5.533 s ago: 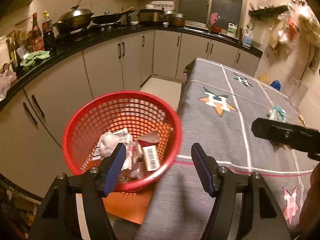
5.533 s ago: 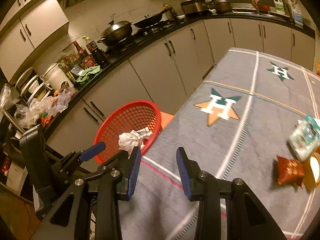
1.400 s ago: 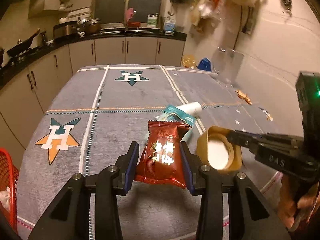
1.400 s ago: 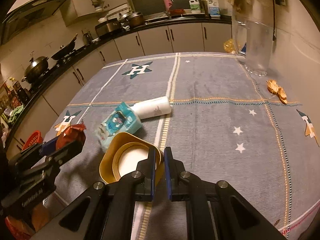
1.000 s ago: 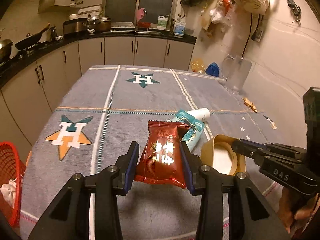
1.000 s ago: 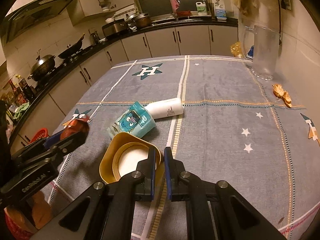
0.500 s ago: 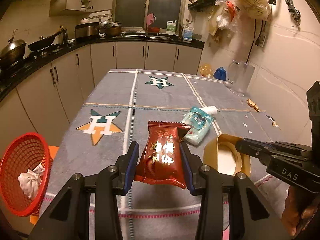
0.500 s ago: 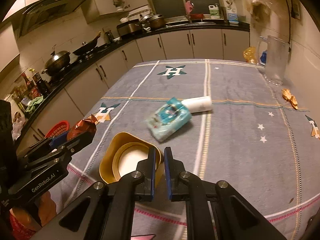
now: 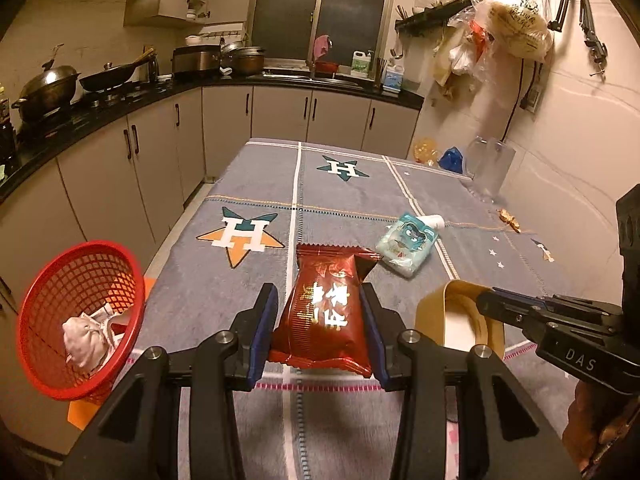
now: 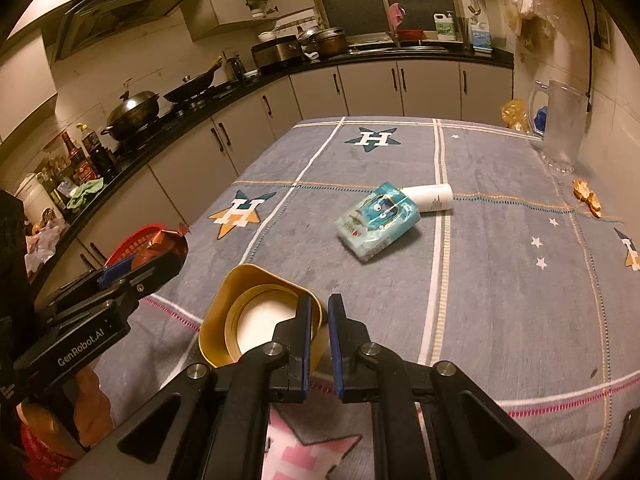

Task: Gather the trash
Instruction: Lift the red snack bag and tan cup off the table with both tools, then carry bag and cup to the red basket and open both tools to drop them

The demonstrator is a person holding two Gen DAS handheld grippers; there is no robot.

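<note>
Two grippers each held trash. From the left camera, the left gripper squeezed a red snack bag, with the red basket low on the left. From the right camera, the right gripper pinched a gold tub by its thin rim. That tub could slip and miss the basket.

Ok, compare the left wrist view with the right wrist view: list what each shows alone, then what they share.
Left wrist only: crumpled paper inside the red basket, and the printed front of the red snack packet clamped in the left gripper.

Right wrist only: the range hood and the bottles on the counter.

Both: the gold cup pinched by the right gripper, the blue tissue pack, the white tube and the glass jug.
</note>
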